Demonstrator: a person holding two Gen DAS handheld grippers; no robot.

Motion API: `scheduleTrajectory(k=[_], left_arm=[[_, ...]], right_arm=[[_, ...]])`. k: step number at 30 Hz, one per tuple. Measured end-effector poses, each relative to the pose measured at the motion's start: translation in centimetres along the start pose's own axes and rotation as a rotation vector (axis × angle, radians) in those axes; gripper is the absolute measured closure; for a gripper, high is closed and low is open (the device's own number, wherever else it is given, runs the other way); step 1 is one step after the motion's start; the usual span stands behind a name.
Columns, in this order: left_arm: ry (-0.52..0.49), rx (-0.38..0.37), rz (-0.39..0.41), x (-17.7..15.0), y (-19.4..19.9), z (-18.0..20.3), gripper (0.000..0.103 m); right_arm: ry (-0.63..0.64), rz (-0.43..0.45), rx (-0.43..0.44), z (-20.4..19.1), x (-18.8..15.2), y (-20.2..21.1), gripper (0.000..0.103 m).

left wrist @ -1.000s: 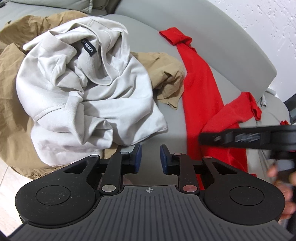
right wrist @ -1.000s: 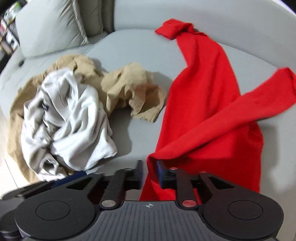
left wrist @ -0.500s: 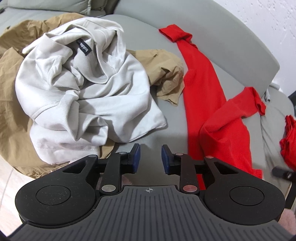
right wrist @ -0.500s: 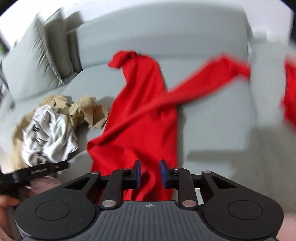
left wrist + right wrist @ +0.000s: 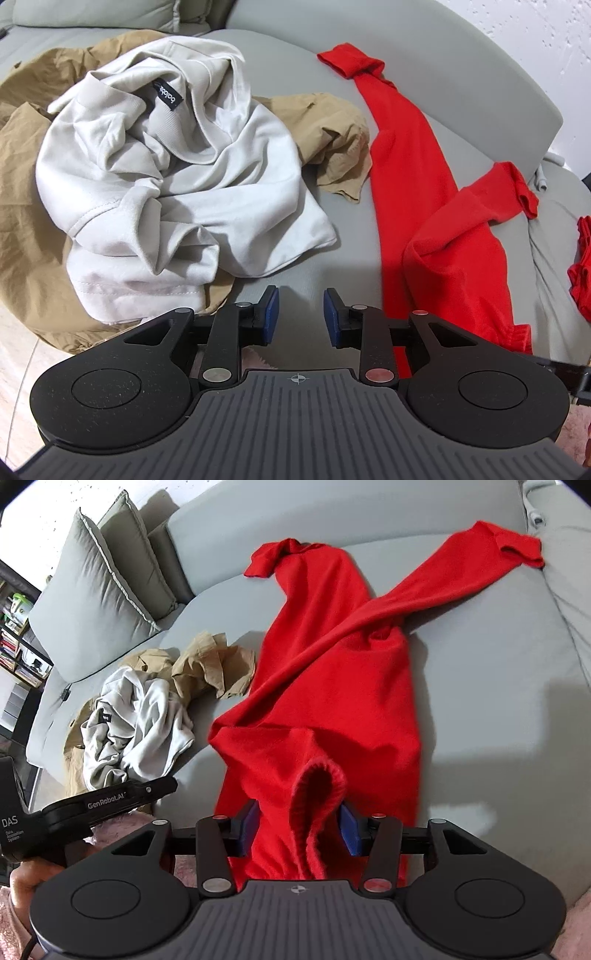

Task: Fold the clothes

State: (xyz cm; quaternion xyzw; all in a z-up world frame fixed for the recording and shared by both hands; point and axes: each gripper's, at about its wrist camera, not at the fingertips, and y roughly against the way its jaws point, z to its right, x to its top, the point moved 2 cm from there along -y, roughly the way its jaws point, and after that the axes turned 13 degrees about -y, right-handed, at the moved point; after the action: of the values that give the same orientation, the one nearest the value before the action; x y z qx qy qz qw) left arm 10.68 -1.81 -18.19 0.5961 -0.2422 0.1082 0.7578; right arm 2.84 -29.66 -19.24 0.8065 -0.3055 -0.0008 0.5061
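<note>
The red sweater lies stretched along the sofa; the right gripper is closing on its ribbed near hem, not yet pinched; the left gripper hangs released, empty; next, probably, it takes the hem's other corner.

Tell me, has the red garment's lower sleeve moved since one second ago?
Yes. In the left wrist view the red garment's lower sleeve cuff shifted toward the sofa backrest's end.

Ahead and left of the gripper, grey cushions lean against the grey sofa backrest; a bookshelf stands far left.
</note>
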Motion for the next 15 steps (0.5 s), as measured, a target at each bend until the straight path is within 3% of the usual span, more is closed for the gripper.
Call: scheduleTrajectory(k=[1,2,3,7,10,12,15], left_arm=[[-0.002,0.001,-0.001,0.0,0.0,0.0,0.071],[-0.003,0.001,-0.002,0.0,0.0,0.1,0.071],[-0.004,0.001,-0.002,0.0,0.0,0.0,0.071],[0.002,-0.008,0.002,0.0,0.1,-0.2,0.071],[0.007,-0.014,0.006,0.0,0.2,-0.2,0.071],[0.008,-0.015,0.007,0.0,0.2,-0.2,0.071],[0.009,-0.015,0.007,0.0,0.2,-0.2,0.071]], right_arm=[[0.022,0.006,-0.021,-0.1,-0.1,-0.1,0.089],[0.11,0.058,-0.098,-0.7,-0.3,0.0,0.095],[0.138,0.094,-0.125,-1.0,-0.3,0.3,0.095],[0.21,0.382,-0.238,-2.4,0.7,4.2,0.096],[0.384,0.668,-0.338,-4.8,-0.1,8.1,0.096],[0.492,0.704,-0.353,-5.9,-1.2,8.1,0.095],[0.734,0.568,-0.357,-7.3,-4.6,4.5,0.095]])
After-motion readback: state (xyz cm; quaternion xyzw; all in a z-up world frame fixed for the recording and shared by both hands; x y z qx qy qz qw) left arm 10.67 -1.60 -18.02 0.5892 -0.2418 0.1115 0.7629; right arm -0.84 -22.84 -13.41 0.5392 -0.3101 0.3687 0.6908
